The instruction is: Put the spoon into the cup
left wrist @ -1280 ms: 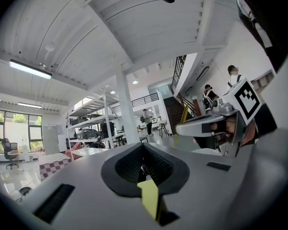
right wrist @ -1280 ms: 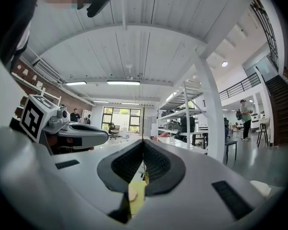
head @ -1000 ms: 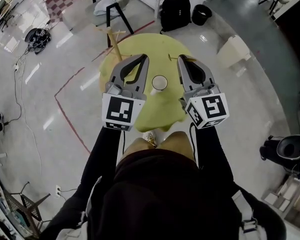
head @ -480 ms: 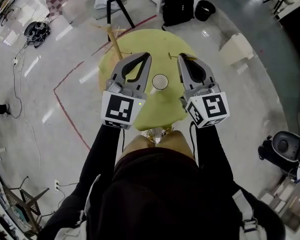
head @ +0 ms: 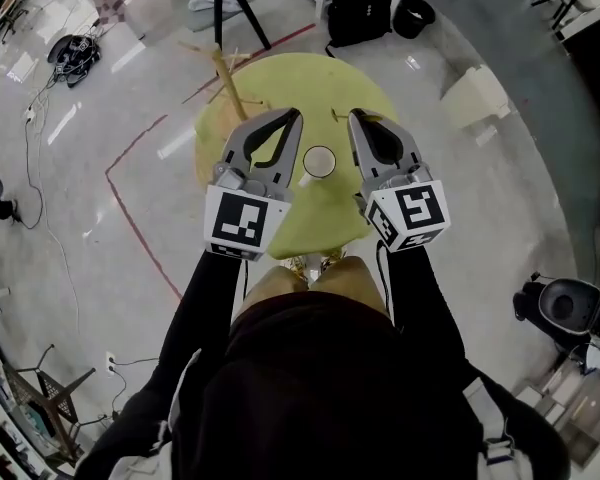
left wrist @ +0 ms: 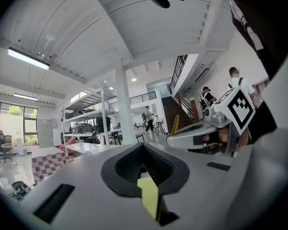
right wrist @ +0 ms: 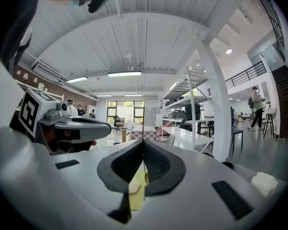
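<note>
Your right gripper (head: 357, 118) has its jaws closed on the spoon (left wrist: 175, 123), which stands up from the jaw tips. Your left gripper (head: 291, 118), jaws together with nothing between them, lies alongside. The cup (head: 319, 162) stands mouth up near the middle of the round table (head: 310, 78); from the head view it lies between the two grippers. A wooden stand (head: 226, 76) rises by the table's far left edge. On the floor beyond are a backpack (head: 358, 10), a bin (head: 413, 14) and a box (head: 470, 98).

I've got a round yellow-green table (head: 310, 88) on the grey floor (head: 100, 118), one white cup (head: 319, 162) upright on it (roughly mid-table)
</note>
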Demonstrator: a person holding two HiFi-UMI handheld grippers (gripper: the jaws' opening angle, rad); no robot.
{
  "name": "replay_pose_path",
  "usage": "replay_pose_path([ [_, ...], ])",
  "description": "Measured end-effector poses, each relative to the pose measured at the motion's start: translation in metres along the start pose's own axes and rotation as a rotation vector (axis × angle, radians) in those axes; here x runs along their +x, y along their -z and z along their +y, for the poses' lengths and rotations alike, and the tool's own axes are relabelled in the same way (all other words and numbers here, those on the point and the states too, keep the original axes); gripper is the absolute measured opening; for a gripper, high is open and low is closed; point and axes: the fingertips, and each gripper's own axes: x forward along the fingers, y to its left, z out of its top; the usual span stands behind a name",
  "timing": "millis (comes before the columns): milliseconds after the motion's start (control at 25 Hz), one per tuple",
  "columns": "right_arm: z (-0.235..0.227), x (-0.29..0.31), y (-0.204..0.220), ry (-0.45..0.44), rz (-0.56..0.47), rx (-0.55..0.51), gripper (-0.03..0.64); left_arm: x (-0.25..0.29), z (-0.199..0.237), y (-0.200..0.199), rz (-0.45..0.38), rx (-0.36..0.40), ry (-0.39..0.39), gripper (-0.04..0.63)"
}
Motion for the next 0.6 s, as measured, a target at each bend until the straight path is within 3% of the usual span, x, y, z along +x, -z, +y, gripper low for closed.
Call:
replay_pose_path([
  [600,0.013,0.016,0.104,-0.032,0.214,0.107,0.028,-0.007,0.005,0.013,0.067,-0.011,-0.044,0.017],
])
